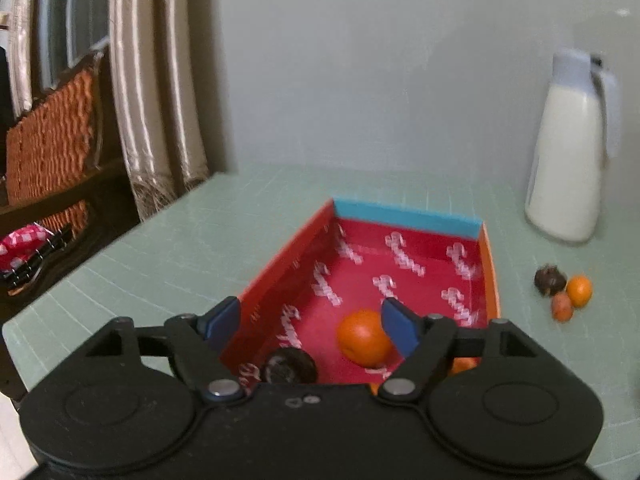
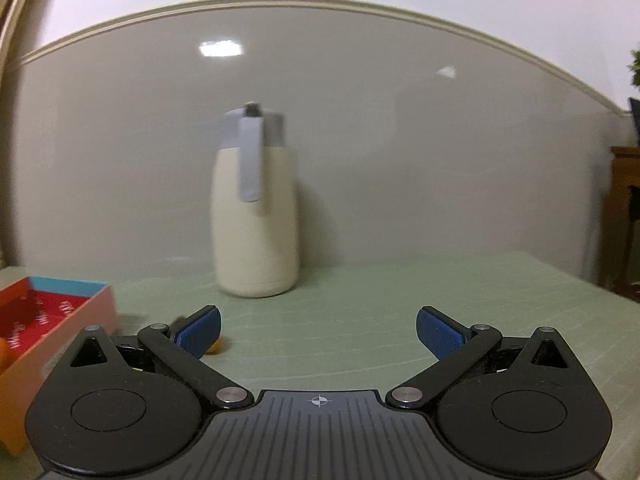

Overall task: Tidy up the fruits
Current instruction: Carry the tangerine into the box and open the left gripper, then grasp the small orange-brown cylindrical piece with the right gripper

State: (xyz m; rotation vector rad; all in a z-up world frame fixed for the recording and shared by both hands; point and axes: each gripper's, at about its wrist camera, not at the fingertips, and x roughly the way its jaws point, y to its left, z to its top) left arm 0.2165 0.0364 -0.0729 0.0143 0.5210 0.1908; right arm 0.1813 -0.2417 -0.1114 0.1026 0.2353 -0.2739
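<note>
- Our left gripper (image 1: 312,322) gapes wide, empty, over the red box (image 1: 400,276), its long axis running toward 1 o'clock.
- Our right gripper (image 2: 318,330) gapes empty over the worktop (image 2: 400,300).
- An orange (image 1: 363,337) lies inside.

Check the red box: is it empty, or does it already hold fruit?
Not empty. The red box holds an orange and a dark round fruit near its close end; most of the floor is bare.

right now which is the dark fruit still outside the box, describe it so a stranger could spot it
Start at the cream jug by the wall, then look down to the three small fruits on the green mat, right of the red box. It is the dark brown fruit; its two neighbours are orange.
</note>
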